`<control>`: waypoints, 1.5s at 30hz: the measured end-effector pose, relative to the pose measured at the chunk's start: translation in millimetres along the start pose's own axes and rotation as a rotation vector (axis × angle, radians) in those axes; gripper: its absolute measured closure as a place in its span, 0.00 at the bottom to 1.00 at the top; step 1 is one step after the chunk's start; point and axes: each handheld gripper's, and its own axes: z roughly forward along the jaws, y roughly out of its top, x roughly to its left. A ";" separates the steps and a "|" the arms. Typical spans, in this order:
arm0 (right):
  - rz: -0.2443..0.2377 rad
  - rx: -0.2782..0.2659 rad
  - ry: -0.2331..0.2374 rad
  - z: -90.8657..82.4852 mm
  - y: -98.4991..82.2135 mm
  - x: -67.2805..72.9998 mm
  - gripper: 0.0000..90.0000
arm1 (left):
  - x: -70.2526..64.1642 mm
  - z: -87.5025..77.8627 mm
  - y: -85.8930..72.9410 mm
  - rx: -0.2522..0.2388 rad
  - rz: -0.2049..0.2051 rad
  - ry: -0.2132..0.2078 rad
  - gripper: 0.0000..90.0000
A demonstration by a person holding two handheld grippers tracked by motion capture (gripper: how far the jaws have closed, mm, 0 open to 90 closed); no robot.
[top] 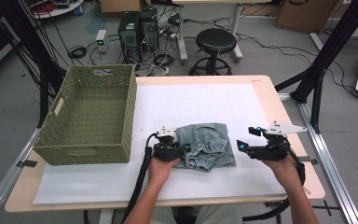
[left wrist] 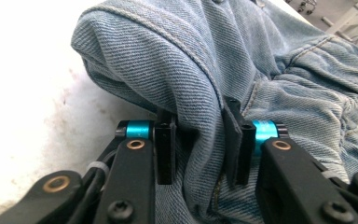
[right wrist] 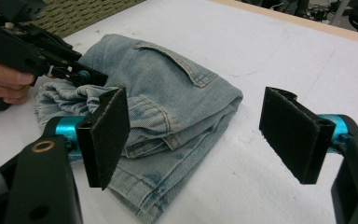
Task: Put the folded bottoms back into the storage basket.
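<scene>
L gripper (left wrist: 199, 140) clamped on folded denim shorts (top: 206, 144) edge, prob. for lift toward basket (top: 70, 154); R gripper (right wrist: 205, 135) released, empty, waiting beside.

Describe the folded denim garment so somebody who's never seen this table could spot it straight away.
On the white mat covering the wooden table, look right of the green woven basket. The folded denim garment lies near the front edge, between the two hands. It is the one soft, pale blue thing there, with a gathered waistband.
</scene>
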 end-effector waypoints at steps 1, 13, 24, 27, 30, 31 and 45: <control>0.003 -0.002 -0.002 -1.2 0.0 -1.0 0.27 | -1.0 -0.6 -0.2 -0.012 0.006 0.002 0.79; 0.017 -0.025 -0.011 -8.4 -0.1 -5.0 0.27 | -21.8 -15.9 16.5 -0.152 0.133 -0.039 0.81; 0.029 -0.047 -0.016 -12.3 -0.4 -7.8 0.27 | -41.6 -41.4 47.6 -0.271 0.210 -0.098 0.82; 0.032 -0.045 -0.014 -12.0 -0.6 -7.4 0.27 | -41.2 -47.9 52.1 -0.286 0.222 -0.102 0.82; 0.035 -0.047 -0.013 -12.0 -0.7 -7.6 0.27 | -39.5 -56.5 56.6 -0.308 0.227 -0.102 0.82; 0.033 -0.048 -0.014 -12.1 -0.7 -7.7 0.27 | -37.6 -60.9 59.1 -0.319 0.227 -0.102 0.82; 0.027 -0.044 -0.023 -10.2 0.4 -4.9 0.27 | -17.1 -117.9 99.2 -0.443 0.256 -0.066 0.82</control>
